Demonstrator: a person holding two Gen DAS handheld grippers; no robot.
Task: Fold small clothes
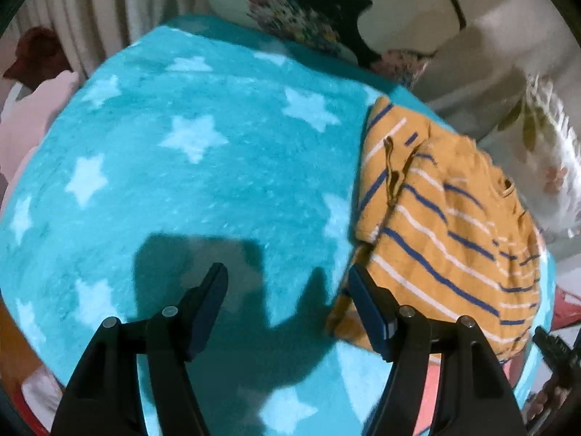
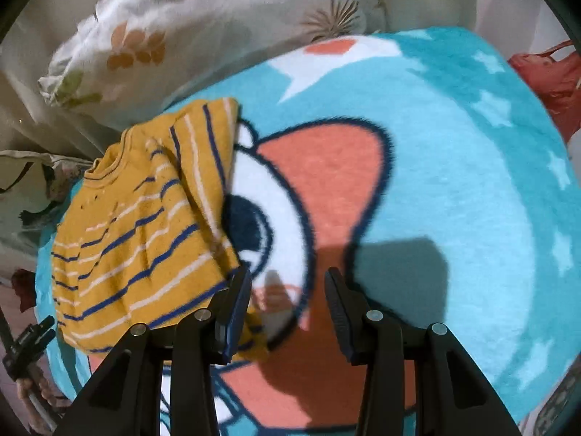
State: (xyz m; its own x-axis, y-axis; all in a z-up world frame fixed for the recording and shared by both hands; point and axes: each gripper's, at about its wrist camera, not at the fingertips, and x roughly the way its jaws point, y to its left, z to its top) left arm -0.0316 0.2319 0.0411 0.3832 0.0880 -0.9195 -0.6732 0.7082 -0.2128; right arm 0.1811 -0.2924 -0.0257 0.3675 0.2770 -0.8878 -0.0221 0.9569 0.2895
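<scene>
Shirt (image 1: 446, 225), yellow w/ blue and white stripes, lies folded but rumpled at the blanket (image 1: 189, 167) edge, near the pillows (image 2: 174, 25). Left tongs (image 1: 287, 290) spread, nothing between them, right finger just beside the shirt's near corner. Right tongs (image 2: 287, 290) spread too, empty, left finger by the shirt's hem.

Risks, as I judge: loose top layer could slide open if a finger snags the hem; fleece may get pinched along w/ the shirt; shirt sits close to the edge, so a nudge could push it off toward the pillows.

Around: red bag (image 2: 552, 76) past the blanket's far side, floral cloth (image 1: 301, 18) behind. Nothing blocks the tongs' way in.
</scene>
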